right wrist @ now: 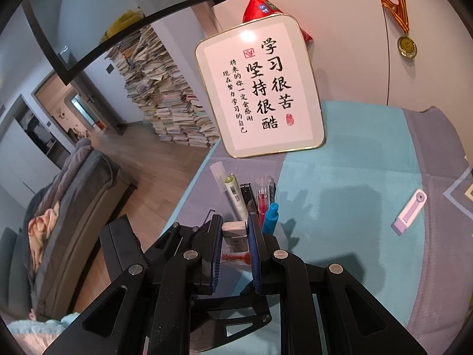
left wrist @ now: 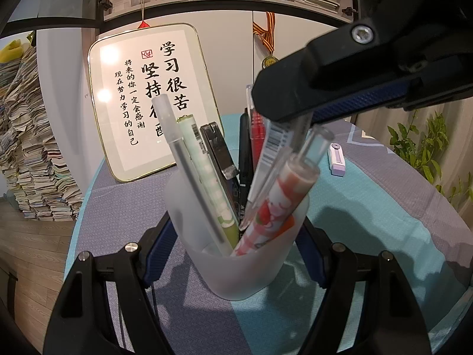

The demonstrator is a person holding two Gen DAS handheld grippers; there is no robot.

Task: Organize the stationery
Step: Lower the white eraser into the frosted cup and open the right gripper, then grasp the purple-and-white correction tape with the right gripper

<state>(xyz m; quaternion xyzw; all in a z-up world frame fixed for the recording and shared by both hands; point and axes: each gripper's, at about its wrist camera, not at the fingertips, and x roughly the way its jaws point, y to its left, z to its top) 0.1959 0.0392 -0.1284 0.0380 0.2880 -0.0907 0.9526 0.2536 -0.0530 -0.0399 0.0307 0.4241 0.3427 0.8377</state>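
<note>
My left gripper (left wrist: 236,254) has its jaws clamped around the frosted pen cup (left wrist: 236,266). My right gripper (right wrist: 235,236), directly above it, pinches 1 clear pen (right wrist: 235,233), long axis pointing down into the cup.

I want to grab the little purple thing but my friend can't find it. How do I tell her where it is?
Find the big white framed sign with black writing, standing at the back of the table. Go right across the teal and grey cloth, past the frosted pen cup. The purple-and-white gadget lies flat there by itself, small and flat-sided with a round button at one end, while all the pens stand in the cup.
</note>
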